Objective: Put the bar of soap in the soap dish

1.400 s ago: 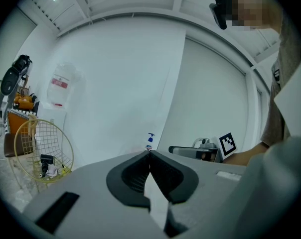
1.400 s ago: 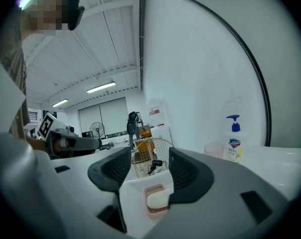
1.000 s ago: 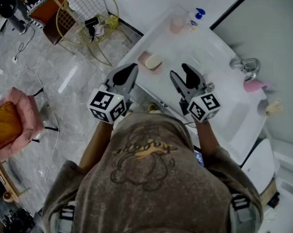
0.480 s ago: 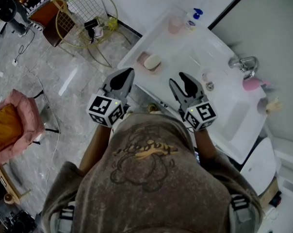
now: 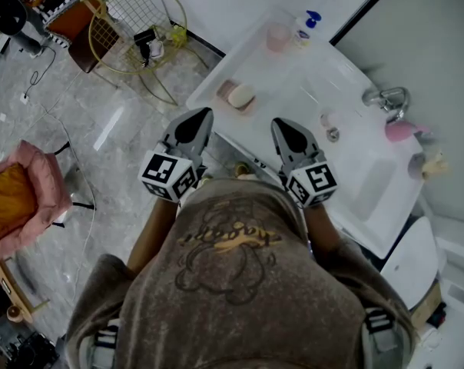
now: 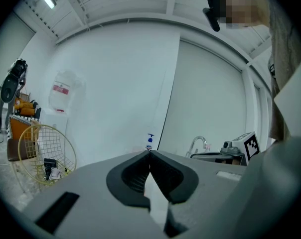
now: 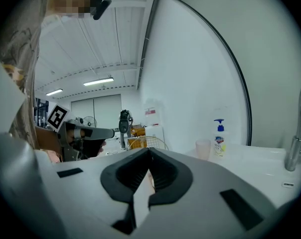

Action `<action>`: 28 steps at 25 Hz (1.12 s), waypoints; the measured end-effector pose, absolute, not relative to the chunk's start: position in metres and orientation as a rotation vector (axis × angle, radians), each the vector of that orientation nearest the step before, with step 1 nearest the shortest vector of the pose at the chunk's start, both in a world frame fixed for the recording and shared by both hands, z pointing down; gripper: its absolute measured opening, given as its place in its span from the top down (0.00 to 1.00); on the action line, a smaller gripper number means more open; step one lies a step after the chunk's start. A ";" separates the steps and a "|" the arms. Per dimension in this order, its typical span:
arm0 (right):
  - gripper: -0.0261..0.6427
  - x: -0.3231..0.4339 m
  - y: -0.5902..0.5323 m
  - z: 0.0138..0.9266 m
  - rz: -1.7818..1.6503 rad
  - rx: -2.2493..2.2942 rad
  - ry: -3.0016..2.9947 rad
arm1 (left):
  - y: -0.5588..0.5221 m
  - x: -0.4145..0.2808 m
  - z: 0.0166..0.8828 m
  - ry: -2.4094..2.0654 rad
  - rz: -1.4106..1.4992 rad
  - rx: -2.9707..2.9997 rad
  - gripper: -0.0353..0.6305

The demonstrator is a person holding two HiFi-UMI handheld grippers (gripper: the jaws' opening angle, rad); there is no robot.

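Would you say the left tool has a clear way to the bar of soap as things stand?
Probably yes: the left tool sits near the bar of soap, with nothing standing between them. Its jaws are shut, so they would need opening first.

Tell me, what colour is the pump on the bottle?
The pump is blue, clearest in the right gripper view.

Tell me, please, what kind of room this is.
Probably a bathroom, perhaps a mock-up: a white washbasin counter with a chrome tap, a white pump bottle with a blue top, and a pale oval bar of soap in a pink soap dish.
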State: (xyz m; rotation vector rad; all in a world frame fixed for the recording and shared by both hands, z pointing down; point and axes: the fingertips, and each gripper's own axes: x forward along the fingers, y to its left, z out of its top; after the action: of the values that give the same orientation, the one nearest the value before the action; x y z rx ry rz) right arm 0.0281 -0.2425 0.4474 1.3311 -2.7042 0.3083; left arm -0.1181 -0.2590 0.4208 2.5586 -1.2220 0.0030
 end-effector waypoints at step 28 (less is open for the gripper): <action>0.96 0.017 -0.258 0.465 0.361 1.304 -2.731 | -0.264 -0.138 0.439 -1.324 -0.007 2.518 0.94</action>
State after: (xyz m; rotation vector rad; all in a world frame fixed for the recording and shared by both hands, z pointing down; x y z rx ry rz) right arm 0.0166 -0.2576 0.4649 1.3039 -2.7307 0.3613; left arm -0.1376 -0.2640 0.4387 2.5182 -1.3237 -0.0074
